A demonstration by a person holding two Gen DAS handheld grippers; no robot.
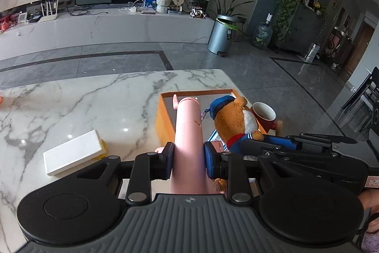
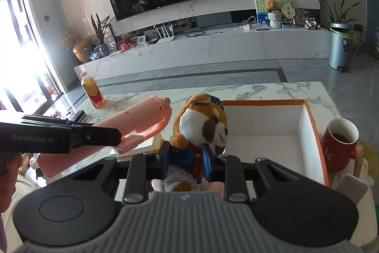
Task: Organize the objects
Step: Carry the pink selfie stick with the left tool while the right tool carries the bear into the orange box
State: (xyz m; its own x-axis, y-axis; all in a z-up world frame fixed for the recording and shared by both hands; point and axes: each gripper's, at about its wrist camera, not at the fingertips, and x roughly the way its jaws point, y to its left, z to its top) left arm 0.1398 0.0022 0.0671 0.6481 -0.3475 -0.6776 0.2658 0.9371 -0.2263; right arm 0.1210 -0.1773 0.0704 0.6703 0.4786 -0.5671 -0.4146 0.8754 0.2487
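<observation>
Left gripper [image 1: 187, 158]: nearest us, its two pads pinch the pink bottle [image 1: 188, 132] partway along its body, so a long stretch runs forward past the grip.
Pink bottle risk: we judge it could pivot or slide in the pads, since the smooth round body is held at one band only.
Right gripper [image 2: 187, 159]: its pads are pressed on the plush toy [image 2: 201, 125] at the blue-clad middle, head up and leaning.
Plush toy risk: soft stuffing gives under pressure, so we think it may sag or slip loose if tilted.
Where the things are: both are held up over the marble table [image 1: 94, 98], near the orange box [image 2: 312, 125], which looks empty inside.
Crowding: bottle and toy sit just beside each other; we could knock them together over the box.
Red mug [image 2: 338, 146]: stands just outside the box wall with dark liquid in it; a wide swing could tip it.
White box [image 1: 73, 153]: lies on the table to the left, apart.
</observation>
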